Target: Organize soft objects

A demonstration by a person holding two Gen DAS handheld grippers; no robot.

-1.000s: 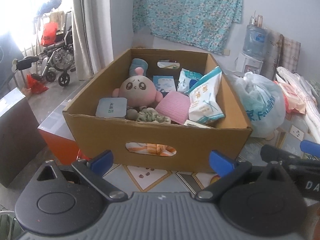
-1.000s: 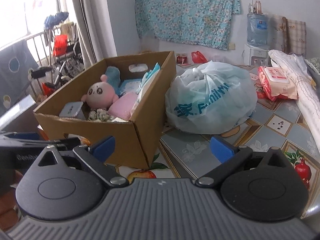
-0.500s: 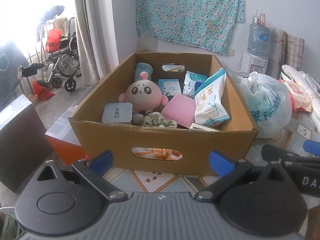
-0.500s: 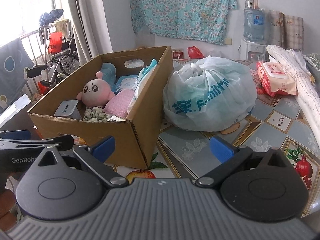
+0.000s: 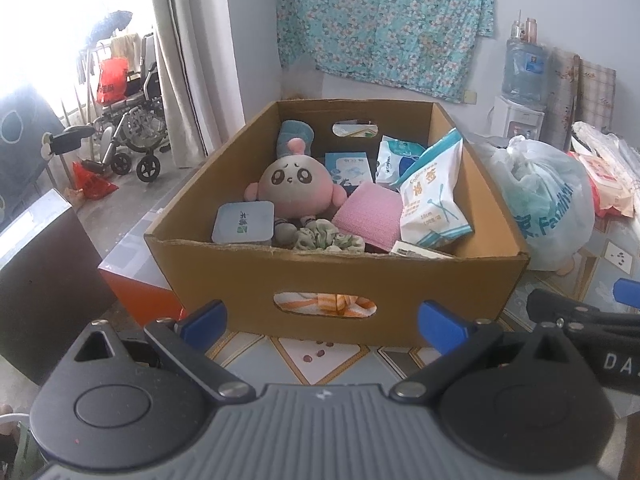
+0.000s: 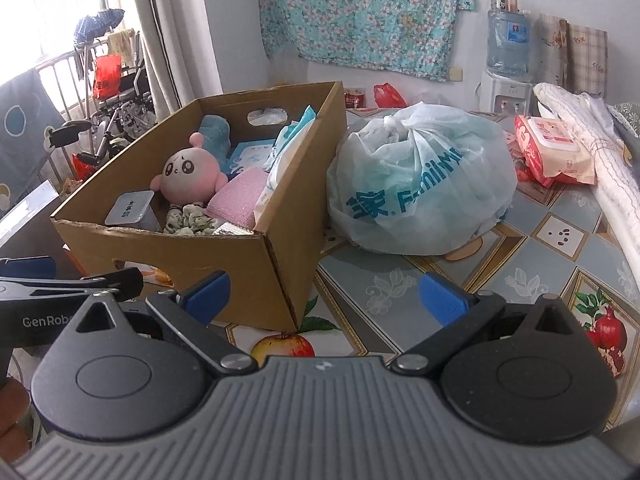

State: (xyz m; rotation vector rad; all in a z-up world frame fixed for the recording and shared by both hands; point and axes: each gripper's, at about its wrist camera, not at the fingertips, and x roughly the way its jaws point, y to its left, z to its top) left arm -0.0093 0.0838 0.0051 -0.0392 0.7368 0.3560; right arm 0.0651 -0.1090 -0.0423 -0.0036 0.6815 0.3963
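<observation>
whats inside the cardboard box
A pink plush toy, grey tin, pink cloth, green scrunchie and packets. Anything beneath them is covered.

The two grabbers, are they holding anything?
No. The left gripper and right gripper are both open and empty, in front of the cardboard box.

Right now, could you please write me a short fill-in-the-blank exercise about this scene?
1. The pink plush toy lies inside the ____ box.
2. The tied plastic bag sits on the box's ____ side in the right wrist view.
3. Both the left tool and right tool are ____.

Missing words: cardboard; right; open
</observation>
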